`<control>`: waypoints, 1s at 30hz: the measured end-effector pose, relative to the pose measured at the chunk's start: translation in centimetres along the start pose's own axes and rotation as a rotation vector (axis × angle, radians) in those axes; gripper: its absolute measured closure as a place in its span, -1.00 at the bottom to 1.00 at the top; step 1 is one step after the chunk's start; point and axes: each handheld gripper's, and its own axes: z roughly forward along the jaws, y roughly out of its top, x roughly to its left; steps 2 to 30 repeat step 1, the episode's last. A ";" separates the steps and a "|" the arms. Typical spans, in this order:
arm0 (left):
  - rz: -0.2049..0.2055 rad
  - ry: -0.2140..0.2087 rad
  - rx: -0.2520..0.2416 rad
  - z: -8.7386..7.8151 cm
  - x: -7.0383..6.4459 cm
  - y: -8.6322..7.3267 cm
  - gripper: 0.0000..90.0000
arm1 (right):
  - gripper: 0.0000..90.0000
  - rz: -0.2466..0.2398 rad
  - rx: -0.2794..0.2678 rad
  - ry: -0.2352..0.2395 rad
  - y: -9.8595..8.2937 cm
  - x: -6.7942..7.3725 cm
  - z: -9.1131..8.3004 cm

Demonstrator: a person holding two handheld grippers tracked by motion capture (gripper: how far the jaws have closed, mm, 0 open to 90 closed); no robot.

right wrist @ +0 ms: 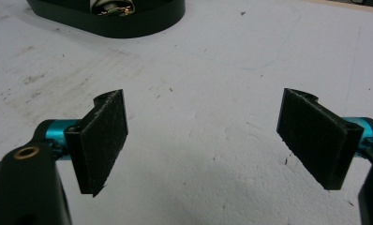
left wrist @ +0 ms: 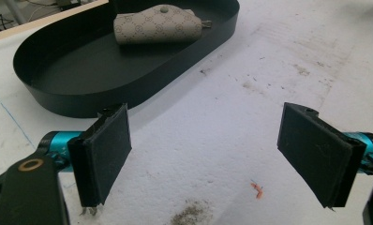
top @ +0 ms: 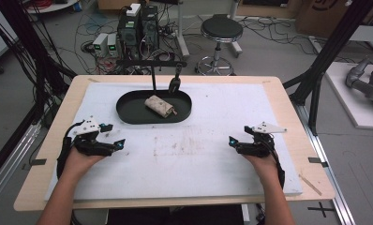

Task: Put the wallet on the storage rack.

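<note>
**Small pouch waits in black tray as two grippers stand ready**

A beige, patterned pouch (top: pixel 159 105) lies on its side in the oval black tray (top: pixel 128 111) at the far middle of the white foam mat (top: pixel 212 154), toward the tray's right half. In the left gripper view it looks like a soft fold-over key case with a snap button on top and a bit of metal ring or chain poking from its right end. It is probably light and pliable, the covering smooth enough to slip a little, the contents hard and lumpy. A pinch across the middle of its body, short side to short side, seems the surest hold; the metal end would likely swing or slide.

The left gripper (top: pixel 107 145) and right gripper (top: pixel 241 144) rest low over the near part of the mat, well apart from each other and from the tray, each with its jaws spread wide and nothing between them.

The tray's upright rim stands between the grippers and the pouch, so a reach would have to come over it from above. Just behind the tray a black stand (top: pixel 153 70) rises with a small dark object hanging near the tray's far edge, which could crowd a high approach. The mat is stained and bare otherwise.
</note>
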 end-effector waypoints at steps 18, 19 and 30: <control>-0.001 0.002 -0.003 0.0 0.0 0.0 -0.61 | -0.62 0.001 0.000 0.002 0.0 0.0 -0.1; -0.001 0.002 -0.003 0.0 0.0 0.0 -0.61 | -0.62 0.001 0.000 0.002 0.0 0.0 -0.1; -0.001 0.002 -0.003 0.0 0.0 0.0 -0.61 | -0.62 0.001 0.000 0.002 0.0 0.0 -0.1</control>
